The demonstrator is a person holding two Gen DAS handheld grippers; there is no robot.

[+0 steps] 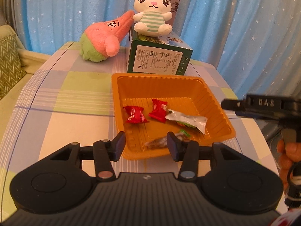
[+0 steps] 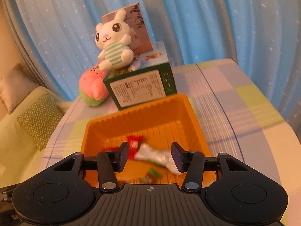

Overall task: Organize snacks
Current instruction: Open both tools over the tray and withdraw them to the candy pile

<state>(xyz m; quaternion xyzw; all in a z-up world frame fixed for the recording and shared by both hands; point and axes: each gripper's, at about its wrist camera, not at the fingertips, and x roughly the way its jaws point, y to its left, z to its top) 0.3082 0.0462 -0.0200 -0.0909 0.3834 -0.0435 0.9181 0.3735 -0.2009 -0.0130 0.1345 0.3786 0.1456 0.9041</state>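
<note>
We see snack packets (image 1: 157,111) lying in the orange tray (image 1: 216,101) on the checked table (image 1: 56,103). Our left gripper (image 1: 146,146) and right gripper (image 2: 150,156) hover part-open, gripping nothing; behind, a green box (image 1: 160,58) bears a white plush rabbit (image 1: 153,9).

Snacks (image 1: 157,111) lie in the tray (image 1: 210,96) mid-table (image 1: 56,101); behind it a box (image 1: 160,60) carries the rabbit (image 1: 153,11), the starfish toy (image 1: 101,37) left.

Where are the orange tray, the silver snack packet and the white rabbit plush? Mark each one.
orange tray (image 1: 195,86): left wrist view, far right inner wall.
silver snack packet (image 1: 185,119): left wrist view, middle of the foil.
white rabbit plush (image 2: 114,54): right wrist view, striped belly.
</note>
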